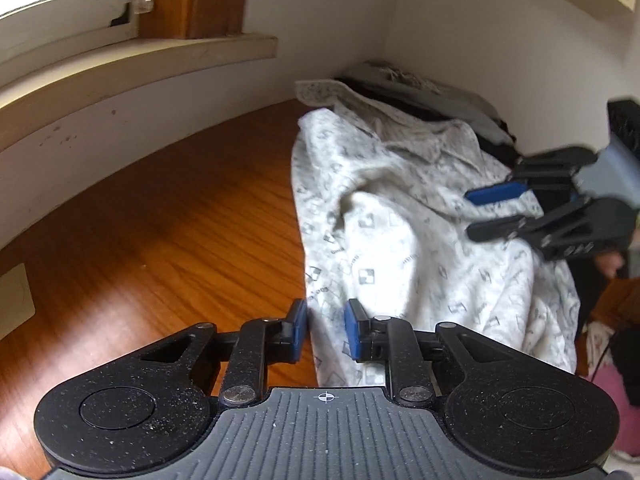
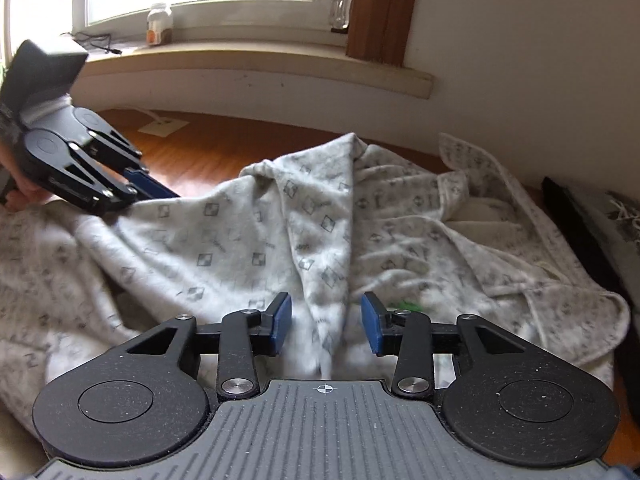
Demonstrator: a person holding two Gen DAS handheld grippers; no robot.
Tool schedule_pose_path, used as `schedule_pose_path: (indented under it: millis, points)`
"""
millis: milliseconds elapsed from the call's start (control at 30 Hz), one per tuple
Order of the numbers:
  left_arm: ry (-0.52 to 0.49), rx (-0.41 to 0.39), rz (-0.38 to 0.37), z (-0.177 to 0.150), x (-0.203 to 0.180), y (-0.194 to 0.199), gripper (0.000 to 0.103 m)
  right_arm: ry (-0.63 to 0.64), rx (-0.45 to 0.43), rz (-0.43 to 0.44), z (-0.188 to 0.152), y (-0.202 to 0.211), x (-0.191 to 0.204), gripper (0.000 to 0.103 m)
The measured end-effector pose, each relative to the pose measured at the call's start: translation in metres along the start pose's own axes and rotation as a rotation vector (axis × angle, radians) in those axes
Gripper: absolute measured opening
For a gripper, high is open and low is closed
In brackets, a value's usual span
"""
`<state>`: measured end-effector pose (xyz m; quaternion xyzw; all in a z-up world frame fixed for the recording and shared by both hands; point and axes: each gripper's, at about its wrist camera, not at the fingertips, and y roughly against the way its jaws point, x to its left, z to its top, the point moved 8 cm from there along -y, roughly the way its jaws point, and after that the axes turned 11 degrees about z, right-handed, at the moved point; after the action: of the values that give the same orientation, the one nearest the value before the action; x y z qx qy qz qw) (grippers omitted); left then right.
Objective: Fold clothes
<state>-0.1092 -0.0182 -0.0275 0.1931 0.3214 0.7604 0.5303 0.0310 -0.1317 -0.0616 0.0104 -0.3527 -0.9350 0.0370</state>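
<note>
A white garment with a grey square print [image 1: 400, 220] lies crumpled on the wooden table [image 1: 180, 220]. In the left wrist view my left gripper [image 1: 326, 330] stands over the garment's near left edge. That edge runs between the blue pads [image 1: 298, 330], which stand apart from it. My right gripper [image 1: 469, 215] hovers open above the cloth's right side. In the right wrist view a raised ridge of the garment [image 2: 328, 240] passes between the right gripper's [image 2: 326, 324] spread pads without touching them. The left gripper [image 2: 154, 198] meets the cloth's left edge.
Dark folded clothes [image 1: 440, 100] are piled in the back corner by the wall. A window sill [image 2: 280, 64] with a jar [image 2: 159, 24] and a cable runs behind the table. A white square [image 2: 164, 126] lies on the wood. A hand [image 2: 16, 196] holds the left gripper.
</note>
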Motion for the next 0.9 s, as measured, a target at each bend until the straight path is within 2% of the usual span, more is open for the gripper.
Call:
schedule_pose_path:
  millis: [167,267,300,333,367,433,567,733,800,900]
  points:
    - [0.071,0.004,-0.023,0.001,0.012,-0.002,0.023,0.009,-0.051,-0.039,0.006,-0.016,-0.010,0.042]
    - [0.052,0.001,-0.017,0.002,0.007,-0.004,0.023,0.010,-0.062,-0.039,0.007,-0.022,-0.016,0.047]
    - [0.042,0.002,-0.017,0.003,0.005,-0.005,0.021,0.014,-0.063,-0.039,0.007,-0.024,-0.017,0.048]
    - [0.031,0.001,-0.015,0.004,0.002,-0.005,0.012,0.017,-0.061,-0.039,0.007,-0.026,-0.018,0.048]
    - [0.010,-0.013,0.005,0.005,0.001,-0.003,0.002,0.018,-0.063,-0.039,0.006,-0.027,-0.019,0.049]
    - [-0.030,-0.043,0.046,0.007,-0.002,0.002,0.002,0.013,-0.077,-0.034,0.005,-0.028,-0.021,0.051]
    - [-0.017,-0.181,0.180,0.034,0.021,0.038,0.002,-0.055,-0.120,0.007,0.001,-0.028,-0.029,0.054]
    - [0.000,-0.355,0.418,0.085,0.069,0.088,0.002,-0.104,-0.136,0.047,0.000,-0.027,-0.034,0.055]
    - [0.001,-0.371,0.484,0.095,0.085,0.091,0.002,-0.100,-0.136,0.050,-0.001,-0.027,-0.034,0.055]
    - [0.004,-0.307,0.479,0.088,0.094,0.079,0.005,-0.099,-0.138,0.050,-0.002,-0.027,-0.033,0.056]
